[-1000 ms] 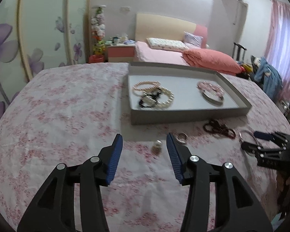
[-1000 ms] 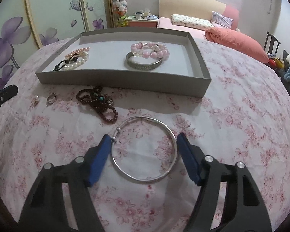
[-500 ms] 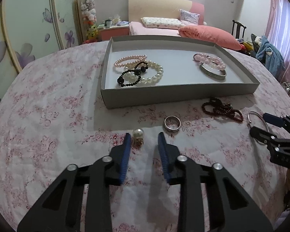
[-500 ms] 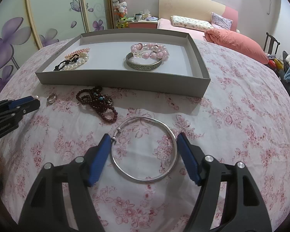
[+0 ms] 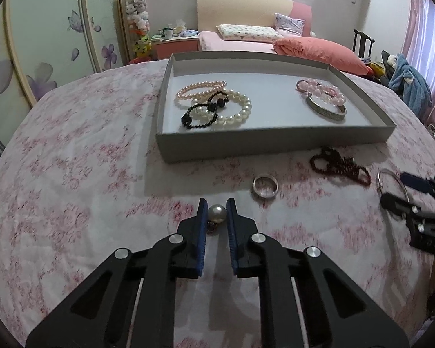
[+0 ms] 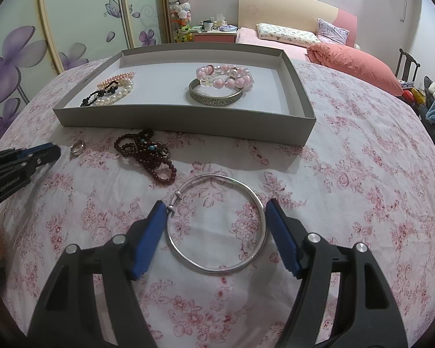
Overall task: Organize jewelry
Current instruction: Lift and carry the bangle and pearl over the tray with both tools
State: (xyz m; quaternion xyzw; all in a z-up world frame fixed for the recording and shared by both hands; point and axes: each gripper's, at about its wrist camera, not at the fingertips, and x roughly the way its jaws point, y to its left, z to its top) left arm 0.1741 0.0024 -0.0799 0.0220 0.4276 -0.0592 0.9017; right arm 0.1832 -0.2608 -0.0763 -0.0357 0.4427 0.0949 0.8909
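Down on the flowered bench (image 5: 72, 174), I am pinching a pearl earring (image 5: 216, 214) in my left gripper (image 5: 216, 206), the blue jaws nearly together with the pearl touching both pads; the small fitting under the pearl is lying half behind the jaws and I cannot make out its shape. My right gripper (image 6: 216, 214) is sitting wide apart around a thin silver bangle (image 6: 216, 223), its left pad just beside the clasp, and I cannot tell whether either pad is touching the wire. A silver ring (image 5: 265, 185) is lying just right of the pearl, with a tangled dark red bead strand (image 6: 148, 152) beyond it. The grey tray (image 5: 275, 142) is holding pearl bracelets (image 5: 217, 101), partly overlapped by a black bead string (image 5: 203, 113), and a pink bead bracelet (image 6: 226, 76) resting against a patterned metal bangle (image 6: 216, 98).
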